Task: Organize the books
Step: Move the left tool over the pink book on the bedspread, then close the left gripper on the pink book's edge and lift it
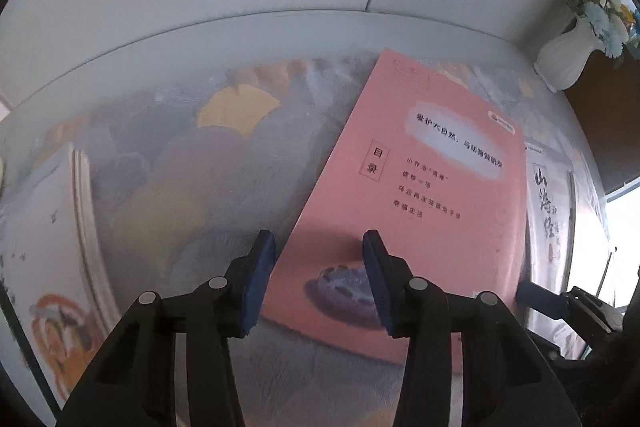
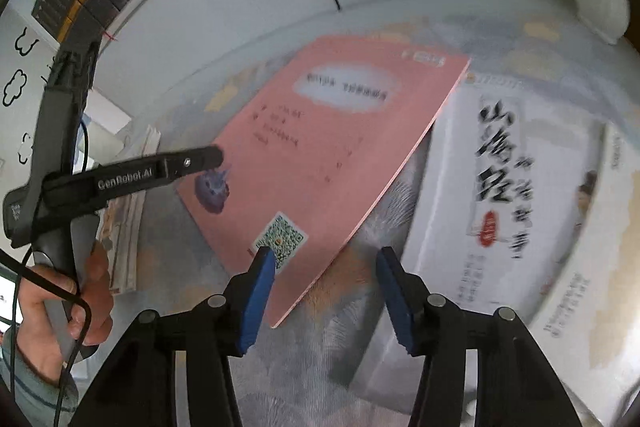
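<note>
Left gripper (image 1: 318, 277): jaws part-open, straddling the near-left edge of the pink book (image 1: 420, 187), grip unclear. Right gripper (image 2: 326, 287): part-open over its near corner, empty. Book lies mid-tabletop (image 1: 168, 195), overlapping white book (image 2: 500, 187); vase (image 1: 568, 55) far-right corner.

Pink book (image 1: 412, 195), mid-frame: boxed "目录" beside its list of lines, the rest too blurred to read. White book (image 2: 500, 187), right: large brush characters "山海经". Left gripper (image 2: 216, 157) arm, left of frame: "GenRobot.AI".

Pink book (image 2: 332, 155) text too blurred to read; white book (image 2: 496, 195) partly hidden under it, cut off btm.
</note>
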{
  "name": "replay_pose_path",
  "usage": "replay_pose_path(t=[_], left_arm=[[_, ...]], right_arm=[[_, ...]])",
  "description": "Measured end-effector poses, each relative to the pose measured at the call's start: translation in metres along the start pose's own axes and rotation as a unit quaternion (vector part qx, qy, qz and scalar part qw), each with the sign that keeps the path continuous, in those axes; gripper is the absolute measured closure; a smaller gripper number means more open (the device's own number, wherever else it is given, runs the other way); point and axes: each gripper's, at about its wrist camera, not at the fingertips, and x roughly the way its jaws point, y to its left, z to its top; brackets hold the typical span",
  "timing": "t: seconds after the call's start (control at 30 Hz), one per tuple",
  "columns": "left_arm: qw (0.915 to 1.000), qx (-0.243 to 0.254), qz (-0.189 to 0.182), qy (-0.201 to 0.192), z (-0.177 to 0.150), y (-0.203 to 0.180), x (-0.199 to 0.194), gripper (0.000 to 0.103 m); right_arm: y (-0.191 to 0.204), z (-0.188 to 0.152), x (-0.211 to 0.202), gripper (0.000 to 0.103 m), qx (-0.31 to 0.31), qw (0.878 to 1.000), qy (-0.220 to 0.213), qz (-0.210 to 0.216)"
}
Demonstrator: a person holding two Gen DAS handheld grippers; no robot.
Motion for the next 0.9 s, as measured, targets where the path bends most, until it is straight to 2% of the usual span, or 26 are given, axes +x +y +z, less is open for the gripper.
replay_pose_path(t=[0.3, 0.4, 0.57, 0.6, 0.63, 0.7, 0.77, 0.9], left_arm=[[0.9999, 0.008, -0.012, 0.009, 0.001, -0.009, 0.003, 0.058], [0.9995, 0.001, -0.024, 0.020, -0.007, -0.010, 0.000, 0.058], [0.9989, 0.010, -0.036, 0.030, -0.048, -0.024, -0.021, 0.058], [0.9986, 0.010, -0.042, 0.031, -0.060, -0.027, -0.028, 0.058], [0.9970, 0.005, -0.065, 0.040, -0.074, -0.030, -0.033, 0.058], [0.9941, -0.007, -0.096, 0.051, -0.101, -0.036, -0.039, 0.058], [0.9947, -0.007, -0.092, 0.046, -0.128, -0.045, -0.047, 0.058], [0.9901, -0.017, -0.124, 0.062, -0.172, -0.061, -0.061, 0.058]], right_arm=[[0.008, 0.007, 0.007, 0.049, -0.026, 0.999, -0.027, -0.007], [0.001, 0.007, 0.003, 0.049, -0.013, 1.000, -0.024, 0.012], [-0.005, -0.009, -0.018, 0.049, -0.007, 0.999, -0.013, 0.034], [-0.002, -0.015, -0.024, 0.049, -0.015, 0.999, -0.011, 0.030], [0.001, -0.022, -0.030, 0.049, -0.025, 0.999, -0.010, 0.027], [0.005, -0.041, -0.041, 0.049, -0.045, 0.999, -0.002, 0.029], [0.003, -0.063, -0.053, 0.049, -0.054, 0.998, 0.008, 0.022], [-0.013, -0.100, -0.076, 0.049, -0.026, 0.998, 0.030, 0.052]])
